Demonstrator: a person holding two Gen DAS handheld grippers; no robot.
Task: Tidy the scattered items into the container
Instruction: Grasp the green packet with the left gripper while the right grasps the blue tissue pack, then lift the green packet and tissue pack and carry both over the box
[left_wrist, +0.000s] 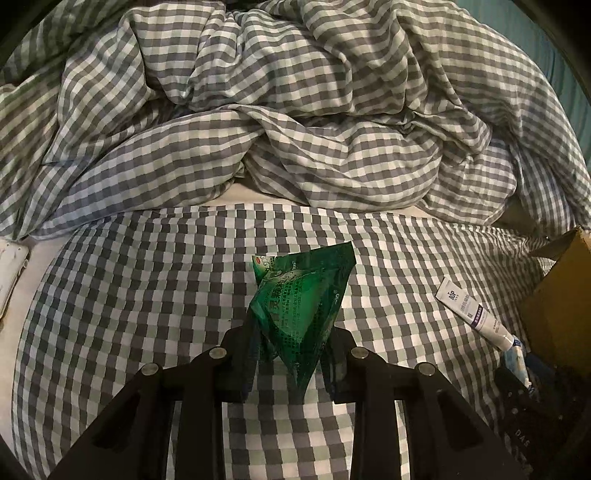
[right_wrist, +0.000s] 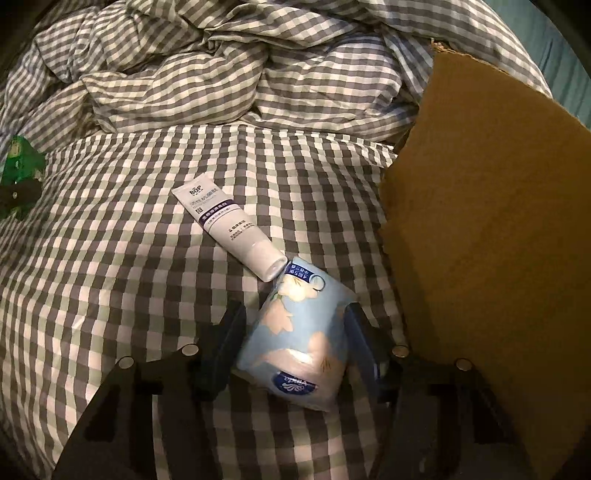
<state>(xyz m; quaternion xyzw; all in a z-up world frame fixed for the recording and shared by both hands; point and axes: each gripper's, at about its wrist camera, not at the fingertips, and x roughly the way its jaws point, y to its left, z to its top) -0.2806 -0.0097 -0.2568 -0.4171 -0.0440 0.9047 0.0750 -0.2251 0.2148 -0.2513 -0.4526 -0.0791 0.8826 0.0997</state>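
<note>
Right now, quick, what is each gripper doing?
Left gripper: shut on the crinkly green foil packet, lifted off the bed.
Right gripper: fingers around the pale blue flowered tissue pack; grip cannot be told.

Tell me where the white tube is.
In the right wrist view the white tube lies on the checked sheet, left of the cardboard box, its cap touching the tissue pack.
</note>
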